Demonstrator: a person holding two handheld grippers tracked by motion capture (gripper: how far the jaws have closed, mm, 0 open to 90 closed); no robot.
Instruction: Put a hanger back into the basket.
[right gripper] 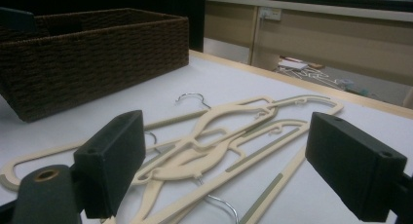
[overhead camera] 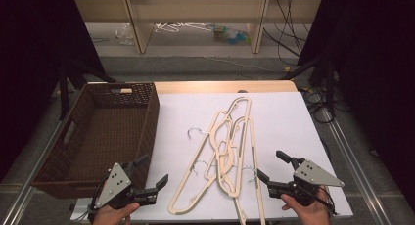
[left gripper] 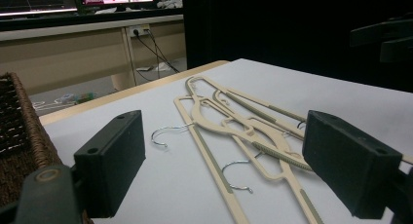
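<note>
Several cream plastic hangers [overhead camera: 227, 146] with metal hooks lie in a loose, overlapping pile on the white table top [overhead camera: 186, 112]. An empty brown wicker basket [overhead camera: 83, 132] stands at the table's left. My left gripper [overhead camera: 155, 172] hovers at the near left, beside the basket's front corner, jaws open and empty. At the near right my right gripper [overhead camera: 273, 167] is open too, just right of the pile. In the left gripper view the gripper [left gripper: 226, 151] faces the hangers [left gripper: 243, 131]. In the right gripper view the gripper [right gripper: 226, 151] faces the hangers [right gripper: 214, 136] and the basket [right gripper: 87, 48].
Beyond the table's far wooden edge [overhead camera: 225, 86] stand pale wooden desk legs [overhead camera: 139, 29] with cables [overhead camera: 286, 29] and clutter on the floor. Dark curtains flank both sides. A metal rail [overhead camera: 352, 151] runs along the right of the table.
</note>
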